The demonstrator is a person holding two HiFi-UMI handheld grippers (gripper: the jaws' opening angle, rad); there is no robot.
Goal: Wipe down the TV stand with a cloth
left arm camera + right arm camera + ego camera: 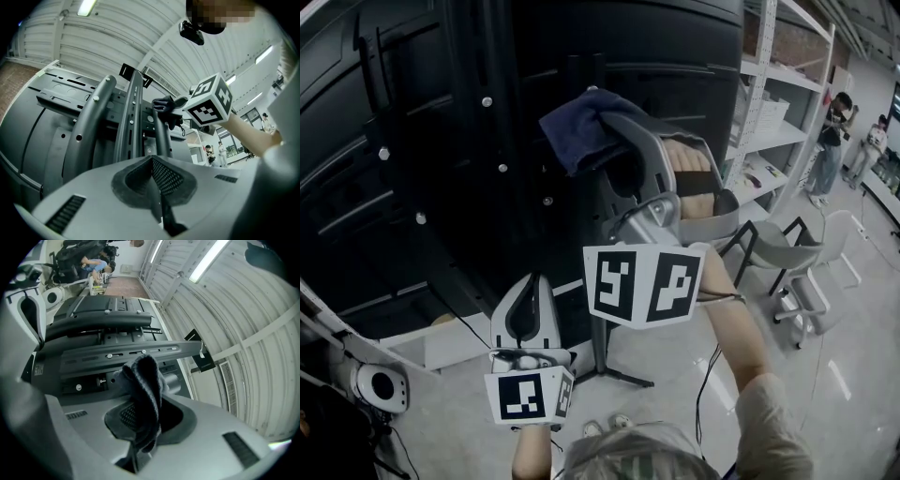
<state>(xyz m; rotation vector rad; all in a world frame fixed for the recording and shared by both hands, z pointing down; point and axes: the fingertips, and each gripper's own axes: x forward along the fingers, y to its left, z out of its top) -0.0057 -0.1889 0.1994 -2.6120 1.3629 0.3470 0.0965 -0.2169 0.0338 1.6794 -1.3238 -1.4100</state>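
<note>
The black TV stand [502, 141] rises in front of me, a post with bolted brackets behind a large dark screen; its post and rails [131, 117] fill the left gripper view. My right gripper [614, 131] is raised high and shut on a dark blue cloth [577, 127], which bunches against the stand's post. The same cloth [145, 390] hangs between the jaws in the right gripper view, before the stand's cross rail [117, 352]. My left gripper [525, 286] is lower, near the post, its jaws closed together with nothing between them [157, 187].
White shelving [778, 112] stands at the right. A grey chair [778, 253] and a white chair [830, 253] sit on the pale floor. Two people [834, 141] stand far right. The stand's foot [614, 370] rests on the floor; a white device [380, 384] lies lower left.
</note>
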